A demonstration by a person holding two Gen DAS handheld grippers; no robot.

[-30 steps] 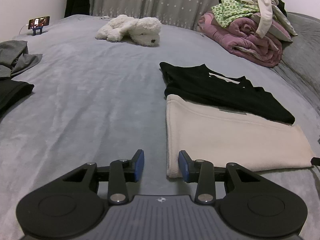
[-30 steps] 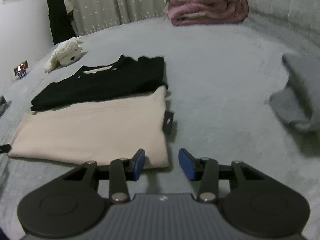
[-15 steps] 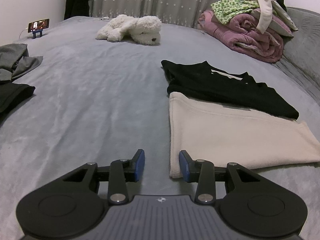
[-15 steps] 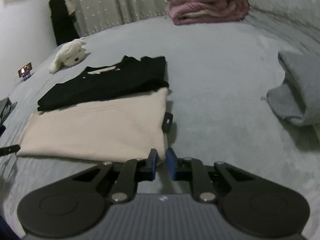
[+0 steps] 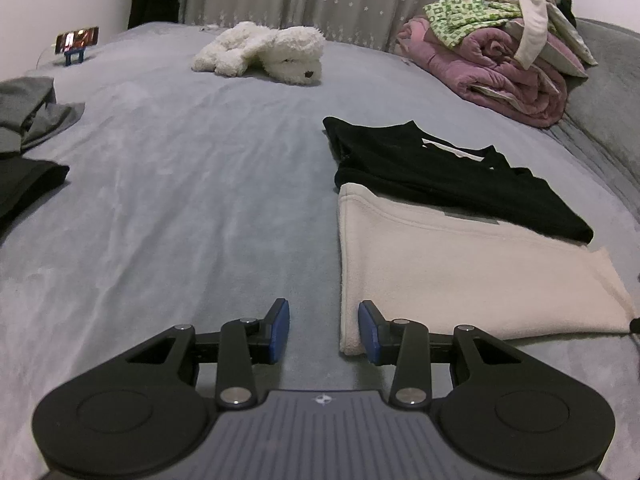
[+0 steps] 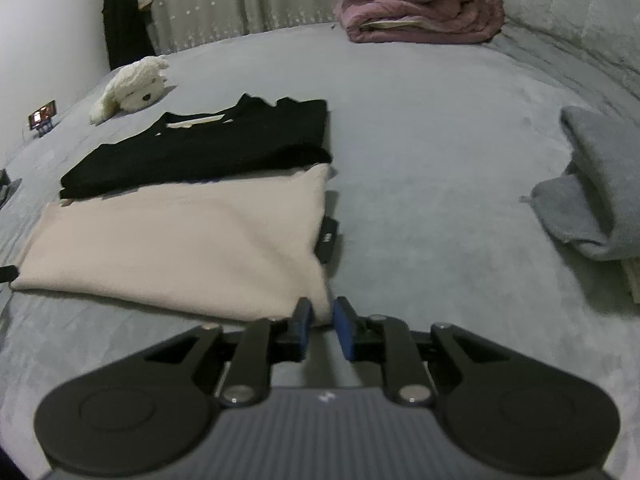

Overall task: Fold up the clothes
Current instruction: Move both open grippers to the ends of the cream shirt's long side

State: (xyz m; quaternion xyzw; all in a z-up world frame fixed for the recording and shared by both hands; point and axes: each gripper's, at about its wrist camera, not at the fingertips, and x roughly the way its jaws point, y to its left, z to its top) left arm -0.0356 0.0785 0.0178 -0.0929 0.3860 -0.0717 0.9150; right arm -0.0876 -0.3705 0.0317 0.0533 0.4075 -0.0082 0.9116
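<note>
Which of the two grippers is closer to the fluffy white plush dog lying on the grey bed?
Left. The left gripper faces the plush dog almost straight ahead up the bed. From the right gripper, the dog lies farther off, beyond the cream garment and black shirt.

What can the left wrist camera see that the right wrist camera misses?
Only the left view shows the green patterned cloth atop the pink blanket and dark clothes at the left edge. Only the right view shows the grey folded garment. Both show the cream garment, black shirt and plush dog.
</note>
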